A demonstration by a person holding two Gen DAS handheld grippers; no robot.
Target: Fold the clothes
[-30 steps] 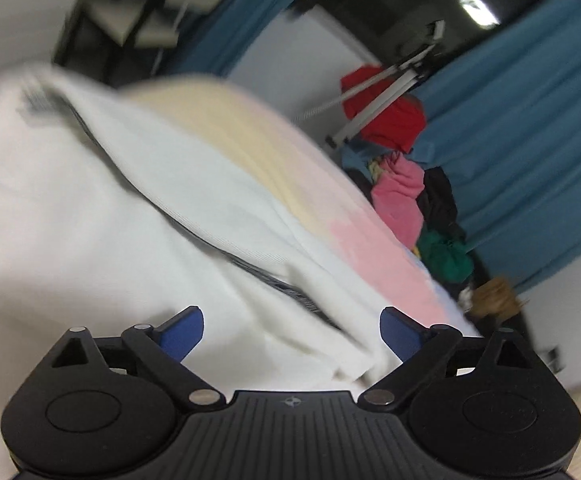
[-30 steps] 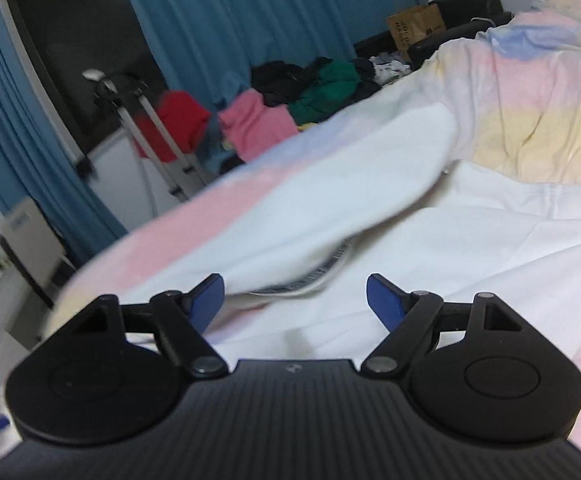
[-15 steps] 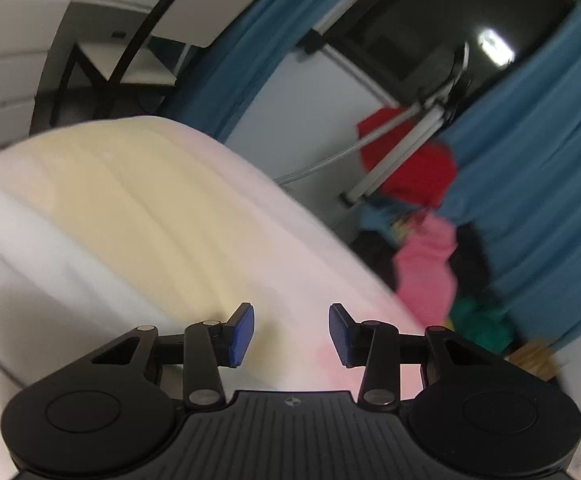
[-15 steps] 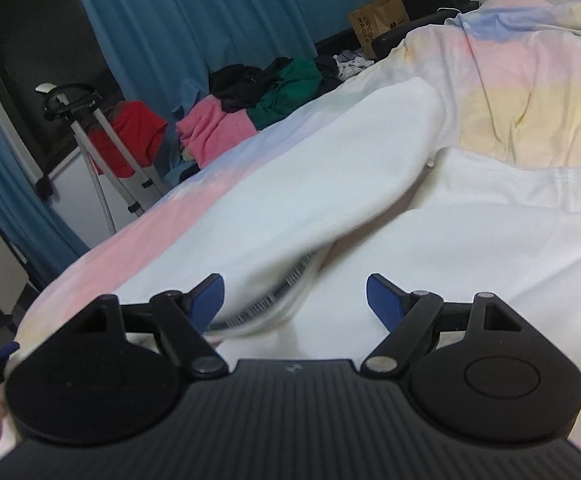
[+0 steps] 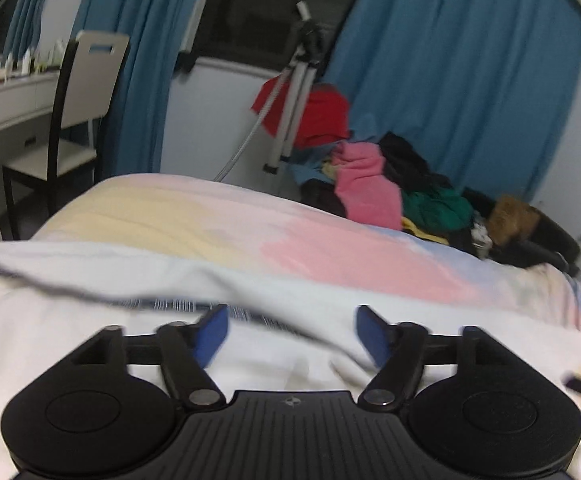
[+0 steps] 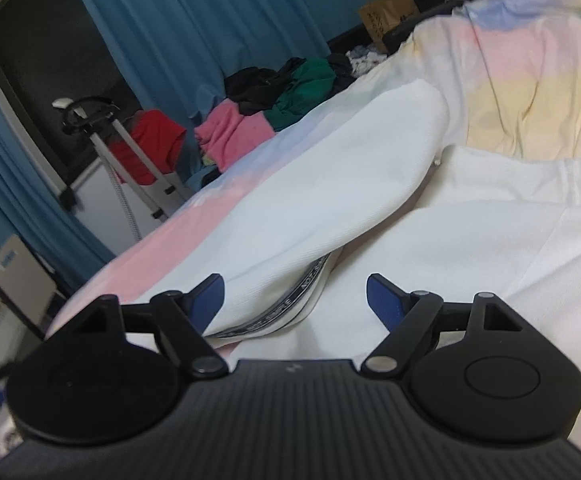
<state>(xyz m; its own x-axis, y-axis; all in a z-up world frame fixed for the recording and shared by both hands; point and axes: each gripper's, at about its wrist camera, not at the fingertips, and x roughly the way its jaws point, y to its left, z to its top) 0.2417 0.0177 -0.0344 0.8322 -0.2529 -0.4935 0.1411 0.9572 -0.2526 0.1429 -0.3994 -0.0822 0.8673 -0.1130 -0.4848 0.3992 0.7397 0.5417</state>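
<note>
A white garment lies spread on the pastel striped bed cover. One sleeve is folded over, its dark-printed cuff band near my right gripper, which is open and empty just above the cloth. In the left wrist view the same white garment and its striped band lie under my left gripper, which is open and empty. The bed cover stretches beyond it.
A pile of pink, green, black and red clothes sits past the bed's far edge, beside a tripod stand. Blue curtains hang behind. A chair and white desk stand at the left. A brown bag is at the back.
My left gripper narrowed while swinging up off the garment, then opened wide again and came back low over the striped band. My right gripper stayed open and edged closer to the sleeve cuff.
</note>
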